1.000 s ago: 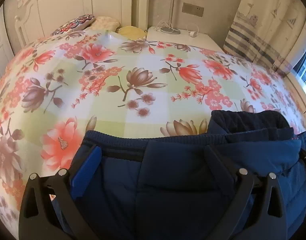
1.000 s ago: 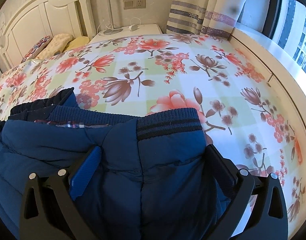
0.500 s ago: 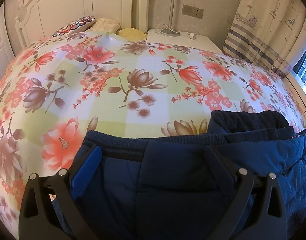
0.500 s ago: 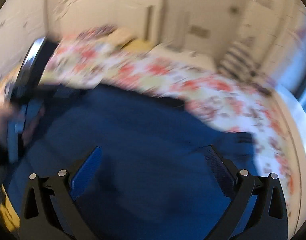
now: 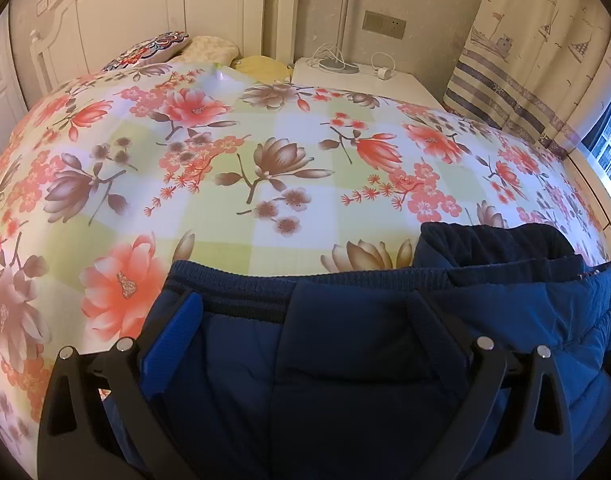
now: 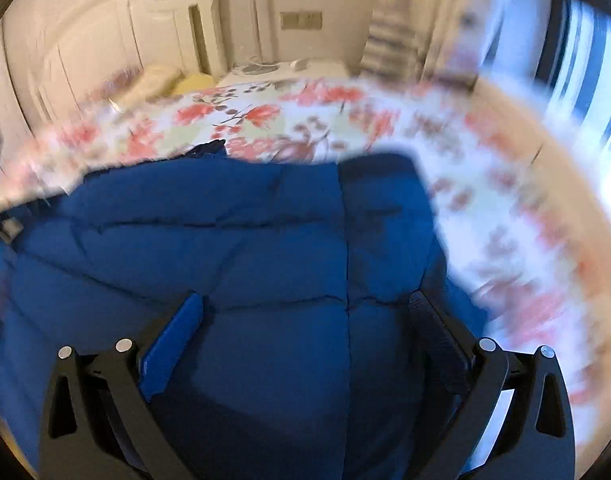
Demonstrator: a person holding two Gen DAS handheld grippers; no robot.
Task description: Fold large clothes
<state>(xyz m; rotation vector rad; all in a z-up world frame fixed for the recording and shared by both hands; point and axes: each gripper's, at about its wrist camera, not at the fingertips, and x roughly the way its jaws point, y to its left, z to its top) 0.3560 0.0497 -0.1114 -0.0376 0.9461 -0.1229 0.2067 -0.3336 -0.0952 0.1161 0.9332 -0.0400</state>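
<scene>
The left gripper (image 5: 305,320) and the right gripper (image 6: 305,320) both hang with fingers spread wide above the navy padded jacket (image 5: 345,360), gripping nothing. The jacket lies at the near edge of the floral bedspread (image 5: 225,160), its ribbed hem (image 5: 241,280) running crosswise toward the headboard (image 5: 165,4). Beyond the hem the bedspread lies bare to the pillows (image 5: 153,48).

Left wrist view: essentially static. Only change is the jacket's (image 5: 345,360) right part, which now bunches lower toward the frame edge than 1 s ago.

Right gripper (image 6: 305,320) moved a lot: 1 s ago it sat low at the jacket's ribbed hem (image 6: 379,176), now it's pulled back and higher, with the quilted panel filling the view and that hem far ahead toward the headboard (image 6: 117,32). Blur less than 0.5 s ago.
</scene>
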